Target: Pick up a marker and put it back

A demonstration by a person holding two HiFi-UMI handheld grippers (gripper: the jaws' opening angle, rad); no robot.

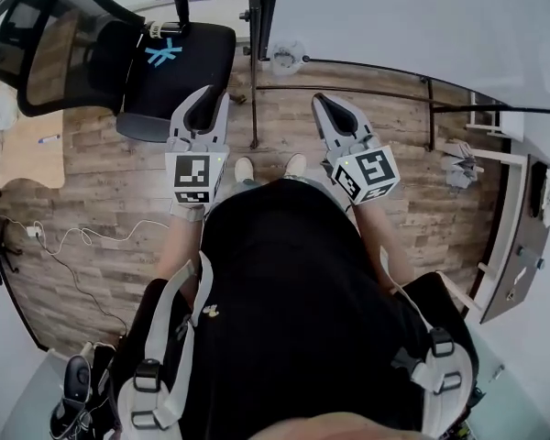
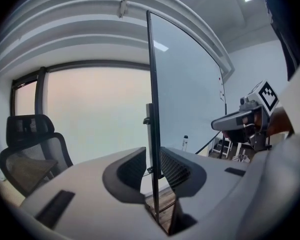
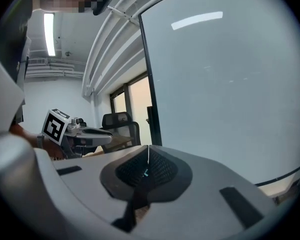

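Wood-plank floor (image 1: 101,200) runs under a whiteboard (image 1: 394,26) and a black office chair (image 1: 179,58). The left gripper (image 1: 214,97) shows a narrow gap with nothing in it. The right gripper (image 1: 319,101) is pressed together, empty. What looks like the marker (image 1: 48,138) lies on a desk (image 1: 18,159) far left, well apart from both.

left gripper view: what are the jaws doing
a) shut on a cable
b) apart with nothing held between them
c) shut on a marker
B: the left gripper has its jaws standing apart, and the gap shows only the dark edge of the whiteboard farther off, with no marker or cable in it.
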